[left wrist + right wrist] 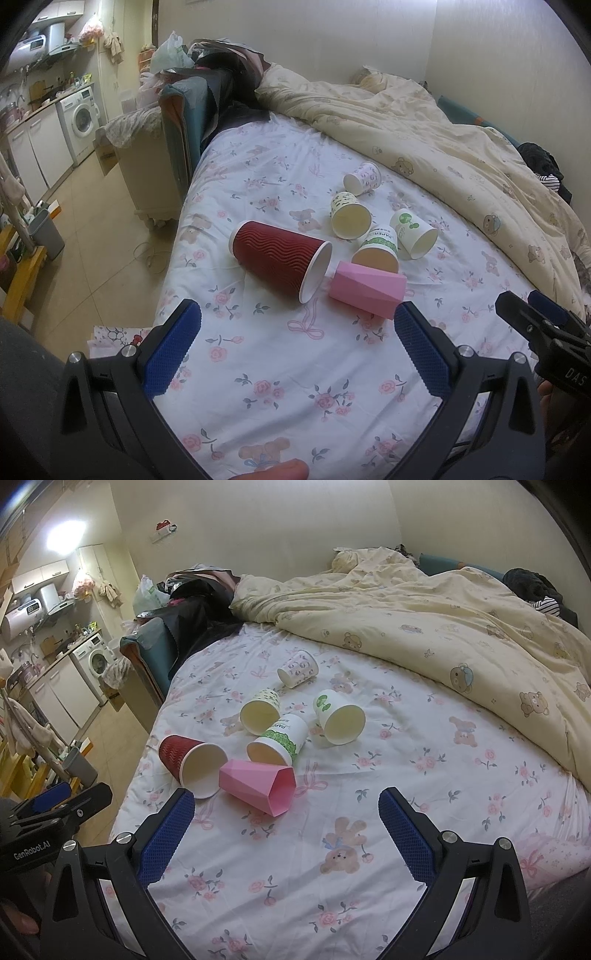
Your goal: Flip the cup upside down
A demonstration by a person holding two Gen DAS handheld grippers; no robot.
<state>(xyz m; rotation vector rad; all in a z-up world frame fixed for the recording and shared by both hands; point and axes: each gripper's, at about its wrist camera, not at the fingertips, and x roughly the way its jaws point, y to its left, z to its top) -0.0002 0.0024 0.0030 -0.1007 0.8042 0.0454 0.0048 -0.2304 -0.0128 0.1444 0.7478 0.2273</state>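
Since every cup lies on its side: no cup is flipped yet, so I think the whole job is left.
Bed: the flowery sheet [280, 387] holds six cups in one bunch.
Red cup [279, 260]: it lies on its side, mouth toward the pink cup.
Pink cup [364, 290]: my landmark. It lies on its side, touching the red cup's rim.
Green band cup [378, 247]: just behind the pink cup and touching it.
Green dot cup [413, 232]: just behind the pink cup, on the blanket side.
Spotty cup [349, 216]: farther behind the pink cup.
Purple print cup [364, 178]: farthest behind the pink cup.
Left gripper [297, 343]: its jaws are wide and hold nothing. It hangs just in front of the pink cup.
Right gripper [286, 829]: its jaws are wide too, holding nothing, just in front of the pink cup.
Blanket [424, 122]: the yellow bear blanket is bunched well behind the pink cup.
In the way: the cups touch, so lifting one could roll its neighbor. The soft bed may make a flipped cup tip.
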